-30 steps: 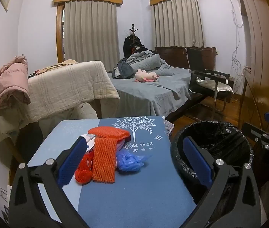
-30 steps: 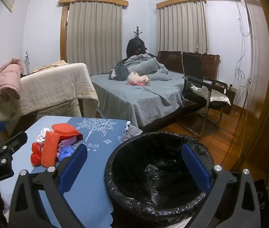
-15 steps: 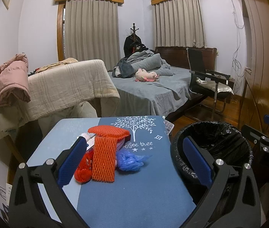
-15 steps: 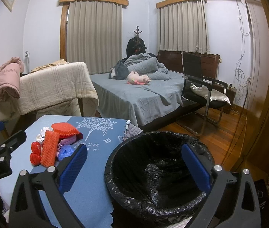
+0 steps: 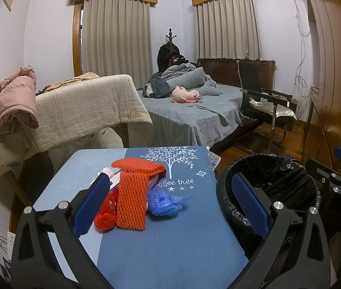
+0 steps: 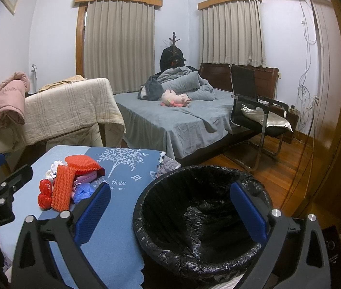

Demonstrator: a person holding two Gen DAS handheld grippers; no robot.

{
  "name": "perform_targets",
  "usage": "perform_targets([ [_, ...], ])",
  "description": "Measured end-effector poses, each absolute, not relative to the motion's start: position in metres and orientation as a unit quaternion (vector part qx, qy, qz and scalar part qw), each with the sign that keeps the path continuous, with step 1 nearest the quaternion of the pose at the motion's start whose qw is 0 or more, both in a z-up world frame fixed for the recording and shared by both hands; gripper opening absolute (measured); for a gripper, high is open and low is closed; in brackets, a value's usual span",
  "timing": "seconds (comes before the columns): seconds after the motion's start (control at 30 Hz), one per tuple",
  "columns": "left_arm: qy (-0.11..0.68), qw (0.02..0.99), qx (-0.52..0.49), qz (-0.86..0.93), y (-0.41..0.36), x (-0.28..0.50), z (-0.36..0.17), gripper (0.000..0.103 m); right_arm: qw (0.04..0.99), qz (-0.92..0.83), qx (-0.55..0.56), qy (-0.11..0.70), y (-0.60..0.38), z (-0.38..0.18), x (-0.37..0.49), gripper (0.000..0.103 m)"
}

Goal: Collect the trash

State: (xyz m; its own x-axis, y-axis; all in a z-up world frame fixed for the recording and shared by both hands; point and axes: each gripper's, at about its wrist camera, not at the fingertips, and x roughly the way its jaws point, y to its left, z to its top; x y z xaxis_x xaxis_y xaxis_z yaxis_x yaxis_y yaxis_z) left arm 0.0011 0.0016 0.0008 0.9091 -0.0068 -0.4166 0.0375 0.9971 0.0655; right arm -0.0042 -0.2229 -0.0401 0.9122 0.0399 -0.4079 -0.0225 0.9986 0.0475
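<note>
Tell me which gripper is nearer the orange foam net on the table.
Left. The left gripper hovers open just short of the orange foam net; the right gripper is off to the side, open over the trash bin.

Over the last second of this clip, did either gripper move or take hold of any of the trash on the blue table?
Almost nothing changed. The left gripper drifted only slightly and stays open short of the trash pile; the right gripper stays open over the bin. Nothing was grasped or released. The orange foam nets, red piece and blue bag lie as before.
</note>
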Motion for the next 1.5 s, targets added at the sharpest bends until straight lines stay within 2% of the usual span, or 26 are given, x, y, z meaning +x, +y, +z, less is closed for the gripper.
perform_targets([
  [1.5,0.222,0.975,0.023,0.008,0.020,0.007,-0.028,0.098,0.976,0.034,0.011,0.217,-0.204,-0.048,0.016,0.097],
])
